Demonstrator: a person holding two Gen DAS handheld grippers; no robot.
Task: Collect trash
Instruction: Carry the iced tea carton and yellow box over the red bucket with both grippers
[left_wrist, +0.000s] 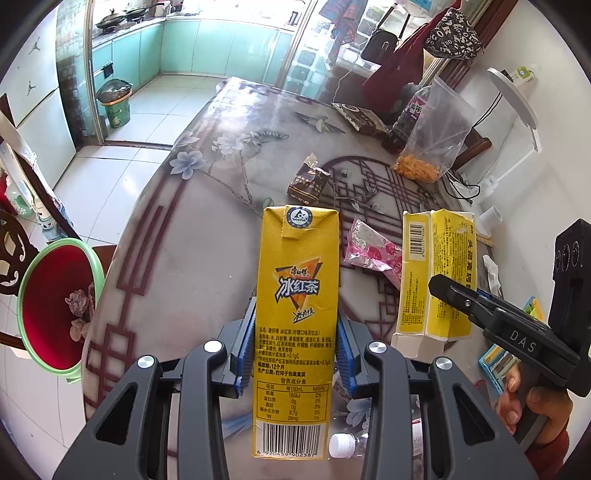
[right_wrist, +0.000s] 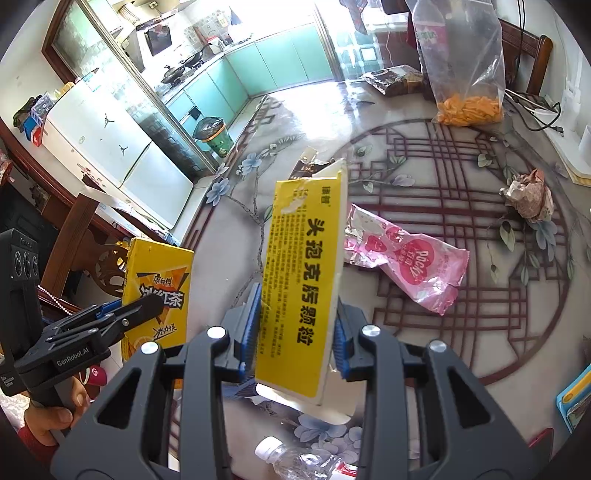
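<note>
In the left wrist view my left gripper (left_wrist: 295, 332) is shut on a tall yellow iced tea carton (left_wrist: 297, 280), held upright above the flowered table (left_wrist: 192, 236). In the right wrist view my right gripper (right_wrist: 299, 306) is shut on a flattened yellow medicine box (right_wrist: 303, 258). Each gripper also shows in the other's view: the right gripper (left_wrist: 454, 295) with its medicine box (left_wrist: 436, 273), the left gripper (right_wrist: 147, 306) with its carton (right_wrist: 159, 280). A pink Pocky wrapper (right_wrist: 406, 262) lies on the table beyond both.
A red bin with a green rim (left_wrist: 55, 306) stands left of the table. On the table lie a dark cigarette pack (left_wrist: 306, 181), crumpled paper (right_wrist: 528, 195), a clear bottle (right_wrist: 295, 461) and a plastic bag of orange snacks (right_wrist: 469, 74).
</note>
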